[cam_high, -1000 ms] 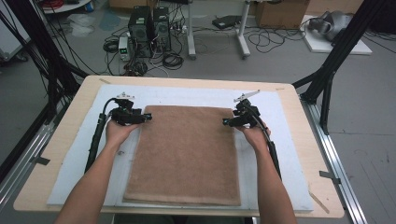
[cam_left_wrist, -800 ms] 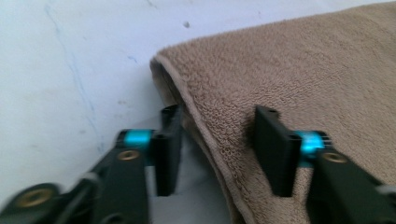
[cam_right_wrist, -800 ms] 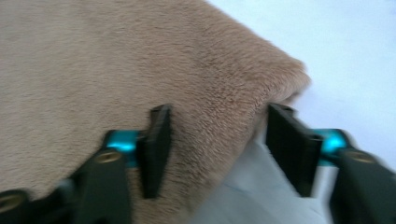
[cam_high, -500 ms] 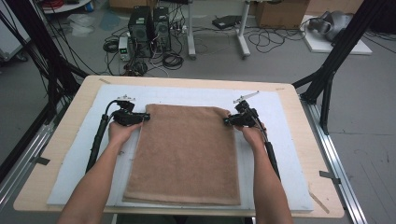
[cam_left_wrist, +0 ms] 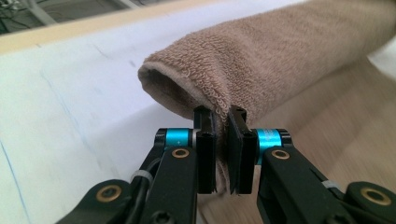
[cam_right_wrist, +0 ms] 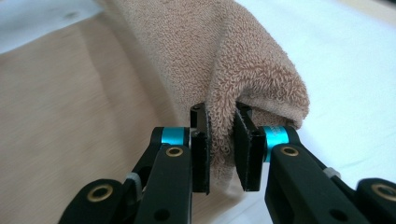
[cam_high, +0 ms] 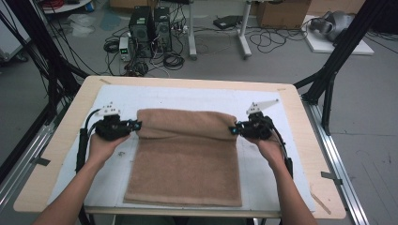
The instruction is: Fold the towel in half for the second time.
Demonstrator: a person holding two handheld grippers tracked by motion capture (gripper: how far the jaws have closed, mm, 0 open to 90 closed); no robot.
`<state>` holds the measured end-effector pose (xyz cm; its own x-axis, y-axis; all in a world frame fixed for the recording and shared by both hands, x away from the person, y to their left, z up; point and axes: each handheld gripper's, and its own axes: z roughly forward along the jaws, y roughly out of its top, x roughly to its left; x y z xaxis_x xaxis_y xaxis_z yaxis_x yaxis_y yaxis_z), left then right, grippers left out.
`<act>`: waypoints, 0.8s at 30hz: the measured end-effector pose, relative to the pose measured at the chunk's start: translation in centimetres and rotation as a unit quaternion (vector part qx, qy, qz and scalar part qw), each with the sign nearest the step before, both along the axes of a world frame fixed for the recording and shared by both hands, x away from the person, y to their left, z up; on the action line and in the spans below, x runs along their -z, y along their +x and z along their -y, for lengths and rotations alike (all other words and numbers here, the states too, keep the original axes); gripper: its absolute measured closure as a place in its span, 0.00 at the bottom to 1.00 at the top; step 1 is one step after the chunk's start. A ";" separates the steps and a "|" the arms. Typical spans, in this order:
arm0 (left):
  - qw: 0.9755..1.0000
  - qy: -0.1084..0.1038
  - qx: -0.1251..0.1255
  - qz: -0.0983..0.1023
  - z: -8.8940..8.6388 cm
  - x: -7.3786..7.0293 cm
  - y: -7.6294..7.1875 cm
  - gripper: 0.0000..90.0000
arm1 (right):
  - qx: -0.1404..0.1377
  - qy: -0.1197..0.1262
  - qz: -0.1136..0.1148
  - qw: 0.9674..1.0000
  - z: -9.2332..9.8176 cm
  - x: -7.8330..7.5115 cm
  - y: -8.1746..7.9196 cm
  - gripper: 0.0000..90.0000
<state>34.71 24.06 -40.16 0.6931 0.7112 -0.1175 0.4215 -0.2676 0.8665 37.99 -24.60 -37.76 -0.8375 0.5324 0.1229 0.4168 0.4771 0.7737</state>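
A brown towel lies on the white mat, and its far edge is lifted into a rolled fold. My left gripper pinches the towel's far left corner; its jaws have just been closing, and the terry edge is clamped where my left gripper meets it. My right gripper holds the far right corner the same way, its jaws also just closed. In the right gripper view the towel bulges over my right gripper, with cloth pressed between the pads.
The mat covers a wooden table with bare wood at its sides. Black frame struts rise at the far right and far left. Computer towers and cables sit on the floor beyond.
Both grippers went from open at the towel's far corners to shut on them. They rose and drew toward the person, curling the far edge over the rest of the towel.
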 end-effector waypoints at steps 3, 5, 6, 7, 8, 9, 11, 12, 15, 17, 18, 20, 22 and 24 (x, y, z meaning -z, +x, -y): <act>1.000 0.019 0.017 -0.006 0.0 1.2 -2.5 0.92 | -0.022 -0.020 -0.023 0.999 -0.1 1.8 -2.6 0.87; 0.999 0.028 0.024 -0.018 0.0 2.0 -3.7 0.92 | -0.027 -0.033 -0.044 0.998 -0.2 3.4 -3.7 0.86; 0.999 0.023 0.027 -0.021 -0.1 2.6 -4.3 0.92 | -0.028 -0.038 -0.049 0.998 -0.1 4.1 -4.1 0.86; 0.999 0.025 0.029 -0.025 -0.1 2.9 -4.6 0.91 | -0.026 -0.030 -0.056 0.998 0.1 4.8 -4.5 0.85; 0.999 0.027 0.032 -0.030 -0.2 3.3 -5.0 0.90 | -0.023 -0.023 -0.058 0.998 0.4 5.1 -4.7 0.84; 0.999 0.029 0.033 -0.032 -0.4 3.6 -5.4 0.90 | -0.019 -0.015 -0.061 0.998 0.7 5.3 -5.0 0.83; 0.998 0.027 0.032 -0.041 -0.9 4.0 -5.7 0.88 | -0.015 -0.008 -0.060 0.998 1.2 5.5 -5.2 0.80; 0.998 0.033 0.031 -0.045 -1.1 4.2 -5.9 0.87 | -0.013 -0.009 -0.060 0.998 1.4 5.5 -5.3 0.79; 0.997 0.043 0.028 -0.054 -1.8 4.3 -6.1 0.82 | -0.003 -0.016 -0.055 0.998 2.0 5.1 -5.5 0.76; 0.998 0.037 0.023 -0.053 -2.2 4.0 -6.1 0.74 | 0.005 -0.010 -0.055 0.998 2.4 4.7 -5.6 0.70; 0.998 0.030 0.021 -0.052 -2.4 3.7 -6.1 0.70 | 0.010 -0.007 -0.051 0.999 2.5 4.4 -5.6 0.69; 0.998 0.025 0.017 -0.046 -2.6 3.0 -5.8 0.66 | 0.017 -0.005 -0.040 0.999 2.6 3.8 -5.5 0.62; 0.999 0.021 0.013 -0.042 -2.4 2.3 -5.4 0.60 | 0.024 -0.007 -0.034 0.999 2.5 3.1 -5.3 0.57; 0.999 0.024 0.013 -0.041 -2.2 1.7 -4.9 0.57 | 0.027 -0.008 -0.030 0.999 2.2 2.5 -4.9 0.53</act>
<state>29.80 26.25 -41.87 0.7013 0.6989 -0.1407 0.4822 -0.3197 0.8156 33.05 -26.85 -40.26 -0.7989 0.5792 0.1622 0.4873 0.4652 0.7390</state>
